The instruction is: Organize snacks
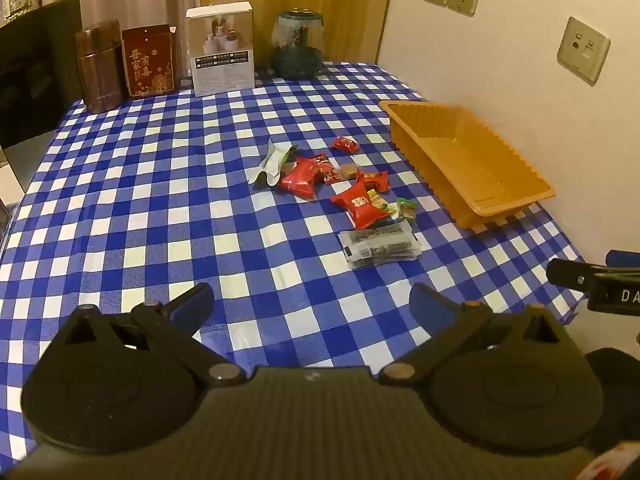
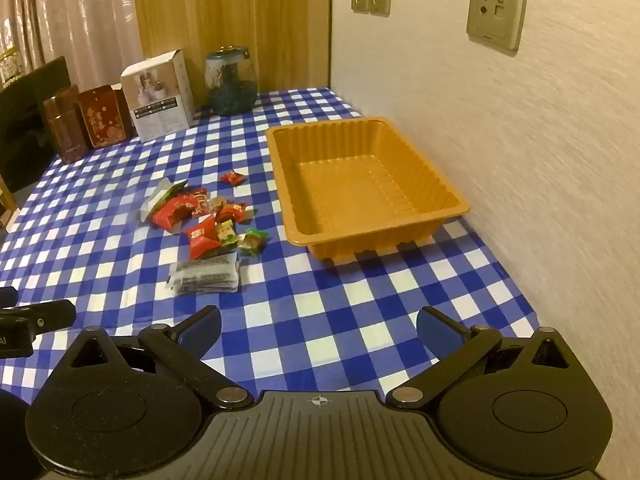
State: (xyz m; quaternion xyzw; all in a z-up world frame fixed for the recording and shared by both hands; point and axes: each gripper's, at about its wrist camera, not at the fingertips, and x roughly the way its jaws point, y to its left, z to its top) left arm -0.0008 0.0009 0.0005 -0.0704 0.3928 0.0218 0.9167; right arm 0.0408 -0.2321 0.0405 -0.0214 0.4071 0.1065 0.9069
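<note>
The orange tray point(image 2: 304, 216) sits ahead of the right gripper point(image 2: 318, 330), jaws spread wide, empty. The snacks point(image 1: 344, 188) (red, green, dark packets) lie ahead of the left gripper point(image 1: 312, 304), jaws likewise wide, nothing between them.

Right tool point(image 1: 600, 284) label: "DA". Red box point(image 1: 149, 60): gold Chinese characters.

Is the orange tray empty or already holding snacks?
Empty. The orange tray shows only its bare ribbed floor in the right wrist view; the snack packets all lie on the checked tablecloth beside it.
</note>
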